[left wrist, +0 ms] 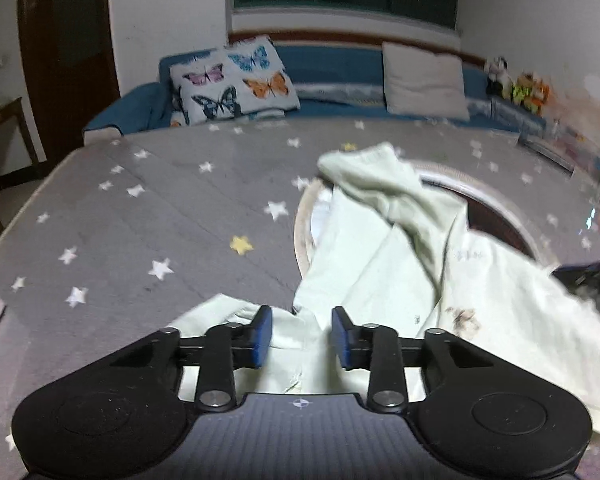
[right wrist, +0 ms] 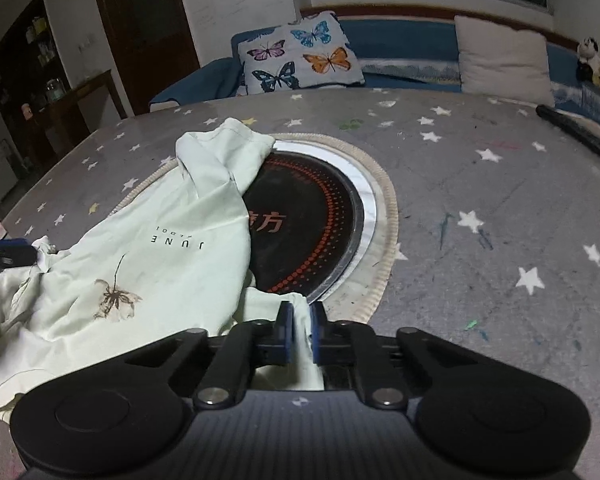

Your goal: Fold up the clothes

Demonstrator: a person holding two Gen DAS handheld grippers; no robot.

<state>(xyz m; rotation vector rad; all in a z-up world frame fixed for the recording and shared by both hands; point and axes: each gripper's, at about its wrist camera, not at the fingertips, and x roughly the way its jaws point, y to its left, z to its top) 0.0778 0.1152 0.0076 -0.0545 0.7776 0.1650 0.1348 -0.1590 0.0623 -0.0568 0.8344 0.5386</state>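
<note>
The right tool (right wrist: 300, 334) is clamped on the pale green shirt (right wrist: 148, 256); the left tool (left wrist: 301, 336) stands apart over its near edge on the bench (left wrist: 140, 208).

— What can we read here?
— On the shirt (right wrist: 156, 264), in the right wrist view, we see "JUNE" in dark capitals, upside down to us, just far of the flower print (right wrist: 114, 298). A smaller line beside it is too fine for us to make out.
— Anything on the round hob (right wrist: 312, 232)?
— We see orange characters at its left, partly under the shirt; the one we can read is "方".
— And in the left wrist view?
— We find a faint mark on the shirt (left wrist: 468, 255) there, but it is blurred beyond reading.
</note>
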